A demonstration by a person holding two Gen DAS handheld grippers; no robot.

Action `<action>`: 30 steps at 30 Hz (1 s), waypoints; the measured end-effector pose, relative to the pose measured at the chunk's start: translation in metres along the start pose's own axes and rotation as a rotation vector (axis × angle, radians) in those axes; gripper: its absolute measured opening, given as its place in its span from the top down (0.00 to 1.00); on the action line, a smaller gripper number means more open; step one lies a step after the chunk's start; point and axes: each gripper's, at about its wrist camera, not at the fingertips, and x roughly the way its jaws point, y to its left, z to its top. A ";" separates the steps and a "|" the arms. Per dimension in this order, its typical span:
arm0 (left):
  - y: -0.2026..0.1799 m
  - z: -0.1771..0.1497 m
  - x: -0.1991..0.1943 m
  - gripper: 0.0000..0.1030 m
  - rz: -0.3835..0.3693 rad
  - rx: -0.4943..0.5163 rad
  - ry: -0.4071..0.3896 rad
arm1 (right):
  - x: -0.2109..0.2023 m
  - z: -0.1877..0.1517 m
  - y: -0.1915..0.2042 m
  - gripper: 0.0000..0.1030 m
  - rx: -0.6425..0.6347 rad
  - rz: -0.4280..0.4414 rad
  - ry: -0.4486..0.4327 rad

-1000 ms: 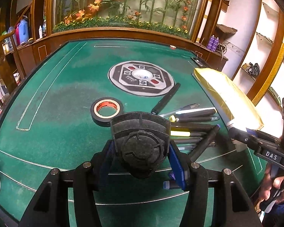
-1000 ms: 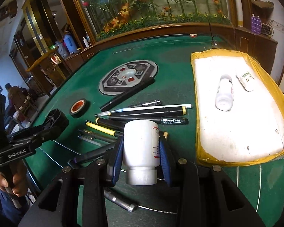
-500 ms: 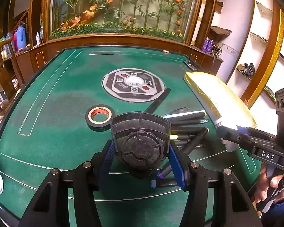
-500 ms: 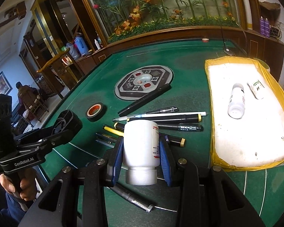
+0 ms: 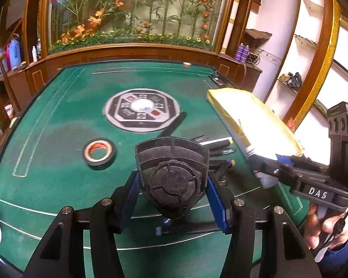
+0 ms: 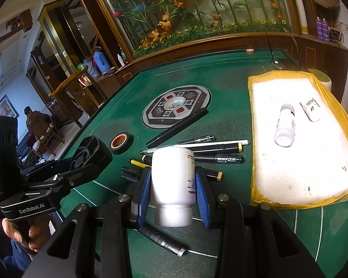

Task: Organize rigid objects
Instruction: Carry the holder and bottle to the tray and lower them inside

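White bottle (image 6: 172, 185), clamped cap-down and upright in the right tongs (image 6: 173, 193), sits low centre of the right view with the yellow-rimmed tray (image 6: 255, 139) to its upper right, while the left tongs (image 5: 172, 199) grip a black fan-shaped part (image 5: 171, 176).

Left wrist view: looks forward and down along its own jaws, close above the green bench (image 5: 58, 139), facing the flower display at the far edge. Right wrist view: same slant, set further right, close above the pens (image 6: 197, 148). Both views share the round centre panel (image 5: 142, 113) (image 6: 176, 106), the tape roll (image 5: 99, 153) (image 6: 121, 142) and the yellow-edged tray (image 5: 222, 102) (image 6: 255, 139); each shows the other gripper at its side.
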 end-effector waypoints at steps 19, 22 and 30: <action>-0.099 0.040 0.054 0.42 -0.111 0.125 0.066 | -0.044 0.017 -0.089 0.66 0.156 -0.089 -0.125; -0.119 0.050 0.067 0.42 -0.151 0.132 0.085 | -0.046 0.022 -0.108 0.66 0.190 -0.127 -0.137; -0.179 0.055 0.117 0.42 -0.210 0.178 0.145 | -0.032 0.050 -0.167 0.66 0.250 -0.253 -0.101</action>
